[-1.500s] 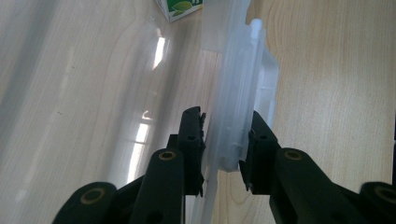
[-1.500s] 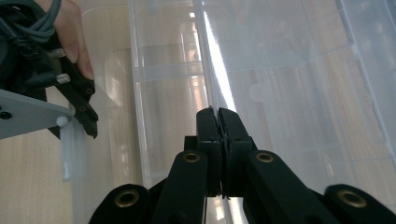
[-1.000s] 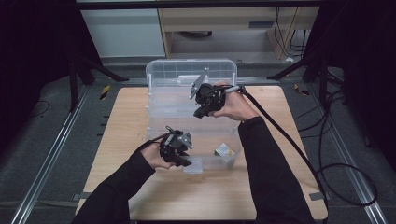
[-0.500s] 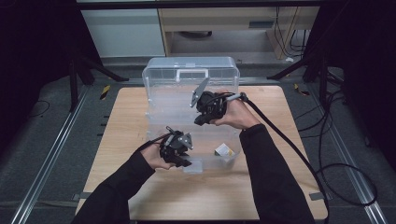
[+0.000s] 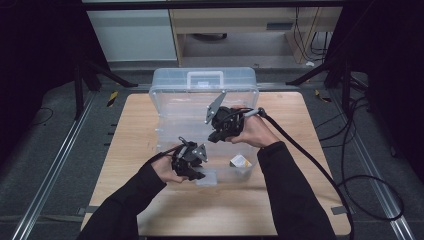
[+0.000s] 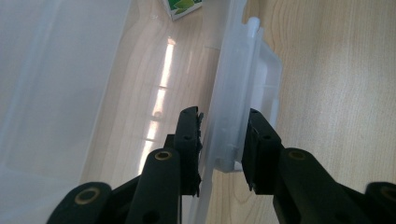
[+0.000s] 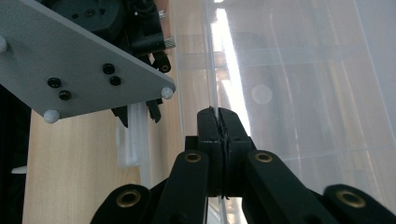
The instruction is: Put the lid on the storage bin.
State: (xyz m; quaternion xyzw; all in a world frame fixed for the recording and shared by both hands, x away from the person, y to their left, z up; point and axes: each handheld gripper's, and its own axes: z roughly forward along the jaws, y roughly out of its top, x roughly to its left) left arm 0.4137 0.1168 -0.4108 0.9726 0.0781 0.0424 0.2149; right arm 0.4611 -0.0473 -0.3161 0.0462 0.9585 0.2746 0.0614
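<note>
A clear plastic storage box point(image 5: 247, 174) stands on the wooden table point(image 5: 125, 130), its hinged lid point(image 5: 200, 95) tilted up over it. My right gripper point(image 5: 216, 136) is shut on the lid's thin free edge; in the right gripper view the jaws point(image 7: 218, 116) pinch the clear sheet point(image 7: 303, 93). My left gripper point(image 5: 197, 175) is at the box's front rim. Its jaws point(image 6: 224, 140) straddle the clear front latch point(image 6: 243, 93) and have just been opening, with a slim gap at one pad. A small packet point(image 5: 240, 161) lies inside the box.
The left gripper's grey plate point(image 7: 79, 70) shows close by in the right gripper view. A green and white packet point(image 6: 182, 7) lies on the box floor. A black cable point(image 5: 310, 160) trails right across the table. Dark stand legs point(image 5: 100, 75) and metal rails point(image 5: 55, 165) flank the table.
The right gripper has come down and toward the front with the lid's edge, tipping the lid lower over the box. The left gripper has stayed at the front rim.
</note>
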